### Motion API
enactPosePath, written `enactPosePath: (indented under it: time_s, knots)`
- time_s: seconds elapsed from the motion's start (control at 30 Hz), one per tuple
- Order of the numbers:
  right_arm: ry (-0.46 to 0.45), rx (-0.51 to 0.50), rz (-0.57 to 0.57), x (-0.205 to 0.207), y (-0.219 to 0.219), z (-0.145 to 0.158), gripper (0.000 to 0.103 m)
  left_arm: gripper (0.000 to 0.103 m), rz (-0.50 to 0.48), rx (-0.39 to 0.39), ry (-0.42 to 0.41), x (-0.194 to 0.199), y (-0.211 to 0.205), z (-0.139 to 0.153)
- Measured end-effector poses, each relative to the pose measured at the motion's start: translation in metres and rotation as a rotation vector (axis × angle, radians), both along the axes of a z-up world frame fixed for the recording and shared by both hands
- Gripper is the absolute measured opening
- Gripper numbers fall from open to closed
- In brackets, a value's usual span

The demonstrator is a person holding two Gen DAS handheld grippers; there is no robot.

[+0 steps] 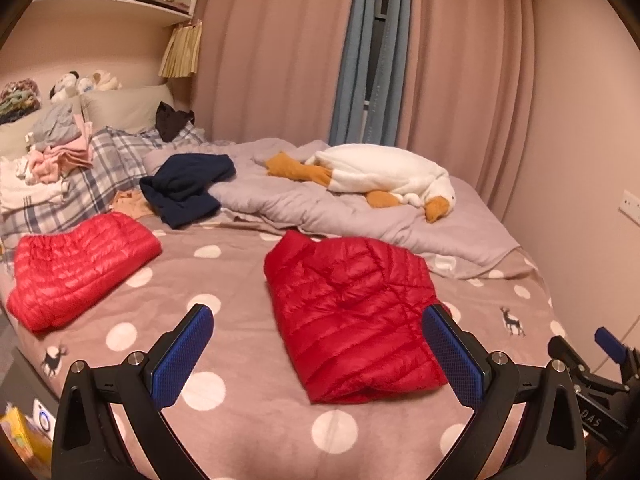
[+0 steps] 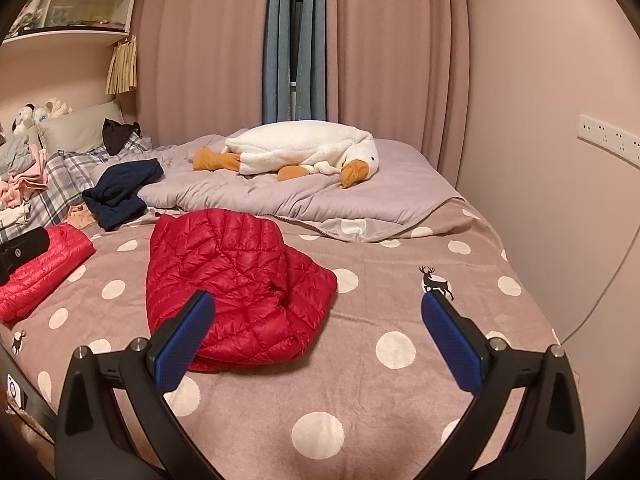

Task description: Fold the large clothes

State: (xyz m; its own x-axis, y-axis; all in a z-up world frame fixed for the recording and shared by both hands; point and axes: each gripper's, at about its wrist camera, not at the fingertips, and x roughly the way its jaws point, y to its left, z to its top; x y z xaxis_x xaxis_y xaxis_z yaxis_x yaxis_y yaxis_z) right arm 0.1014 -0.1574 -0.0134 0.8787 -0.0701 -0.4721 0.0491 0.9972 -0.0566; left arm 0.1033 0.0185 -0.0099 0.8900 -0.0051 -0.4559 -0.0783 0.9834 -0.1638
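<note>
Both claws were spread wide and held nothing: left gripper [image 1: 318, 320], right gripper [image 2: 318, 306], above the dotted bed [image 2: 360, 380]. Pink curtains [image 2: 384, 60] hung far behind. One folded red jacket [image 2: 236, 280] lay in the middle, another red jacket [image 1: 80, 268] at left.

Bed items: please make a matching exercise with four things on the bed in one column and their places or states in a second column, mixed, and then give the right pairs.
Things
1. red down jacket
2. second red jacket
3. navy garment
4. plush goose

Places or states
A. lying on the grey duvet near the curtains
B. folded, at the left edge of the bed
C. bunched up between the plaid bedding and the duvet
D. in the middle of the polka-dot sheet, in front of both open jaws

Pairs: 1-D, 2-B, 3-C, 4-A
</note>
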Motion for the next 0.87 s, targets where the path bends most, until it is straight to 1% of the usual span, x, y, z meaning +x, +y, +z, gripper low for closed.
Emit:
enactPosePath:
  time_s: [0.1, 0.2, 0.3, 0.4, 0.57, 0.87]
  knots:
    - [0.008, 0.000, -0.008, 0.002, -0.002, -0.001, 0.103, 0.103, 0.028, 0.030, -0.010, -0.001, -0.002, 0.001]
    - [0.013, 0.000, -0.020, 0.003, -0.004, -0.002, 0.103, 0.103, 0.055, 0.063, -0.048, -0.006, -0.003, 0.003]
    - [0.015, 0.000, -0.023, 0.004, -0.005, -0.002, 0.103, 0.103, 0.060, 0.085, -0.082, -0.011, -0.005, 0.005]
    - [0.018, -0.002, -0.022, 0.004, -0.005, -0.002, 0.103, 0.103, 0.055, 0.109, -0.086, -0.010, -0.006, 0.005]
    - [0.025, -0.016, -0.020, 0.005, -0.002, -0.003, 0.103, 0.103, 0.027, 0.095, -0.064, -0.005, -0.007, 0.003]
    - [0.025, -0.019, -0.015, 0.004, 0.000, -0.003, 0.103, 0.103, 0.030, 0.080, -0.056, -0.005, -0.007, 0.002]
